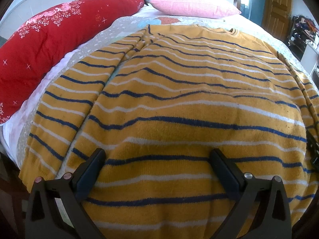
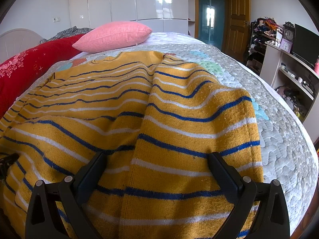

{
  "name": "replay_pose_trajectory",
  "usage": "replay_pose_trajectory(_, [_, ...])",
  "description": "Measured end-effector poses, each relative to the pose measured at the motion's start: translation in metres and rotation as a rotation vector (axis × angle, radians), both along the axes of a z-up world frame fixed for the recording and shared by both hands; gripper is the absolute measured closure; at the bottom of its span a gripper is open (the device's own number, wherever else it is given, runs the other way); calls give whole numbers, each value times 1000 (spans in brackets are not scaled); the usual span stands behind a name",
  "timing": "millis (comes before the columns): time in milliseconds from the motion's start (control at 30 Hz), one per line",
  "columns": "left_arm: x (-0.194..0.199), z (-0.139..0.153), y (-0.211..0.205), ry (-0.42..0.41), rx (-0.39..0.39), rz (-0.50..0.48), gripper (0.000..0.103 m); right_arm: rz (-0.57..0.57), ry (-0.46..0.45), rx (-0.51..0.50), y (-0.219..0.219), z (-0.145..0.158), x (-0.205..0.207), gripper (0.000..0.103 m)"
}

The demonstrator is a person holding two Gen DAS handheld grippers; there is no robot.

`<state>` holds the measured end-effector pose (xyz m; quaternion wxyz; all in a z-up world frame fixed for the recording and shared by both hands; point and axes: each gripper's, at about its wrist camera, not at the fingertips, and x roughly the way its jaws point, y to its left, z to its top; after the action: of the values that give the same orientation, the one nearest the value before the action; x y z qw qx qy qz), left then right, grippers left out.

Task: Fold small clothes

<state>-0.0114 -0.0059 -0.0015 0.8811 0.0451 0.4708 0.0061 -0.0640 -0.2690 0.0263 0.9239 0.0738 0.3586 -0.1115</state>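
Note:
A mustard-yellow knit sweater [image 1: 179,91] with blue and white stripes lies spread on the bed, collar at the far end. Its left sleeve [image 1: 65,103] lies alongside the body. My left gripper [image 1: 157,155] is open, fingers wide apart just above the sweater's near hem. In the right wrist view the same sweater [image 2: 89,107] shows with its right sleeve [image 2: 199,119] bunched up in a raised fold. My right gripper [image 2: 156,157] is open over that sleeve, fingers spread either side of it.
A red floral quilt [image 1: 39,47] lies along the bed's left side, and a pink pillow [image 2: 113,35] at the head. The grey quilted bedspread [image 2: 279,131] is bare to the right. A desk with shelves [image 2: 289,67] and a wooden door [image 2: 237,18] stand beyond.

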Motion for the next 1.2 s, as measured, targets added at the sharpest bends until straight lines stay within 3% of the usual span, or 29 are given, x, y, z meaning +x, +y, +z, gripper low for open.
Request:
replay_pose_trajectory(667, [-8, 0, -6, -28, 26, -26, 0, -1, -9, -11, -1, 0, -3, 0])
replay_pose_trajectory(1033, [-27, 18, -2, -50, -61, -30, 0, -1, -10, -16, 1, 1, -3, 0])
replay_pose_trajectory(1200, [-40, 35, 0, -109, -98, -42, 0, 8, 2, -6, 0, 2, -3, 0])
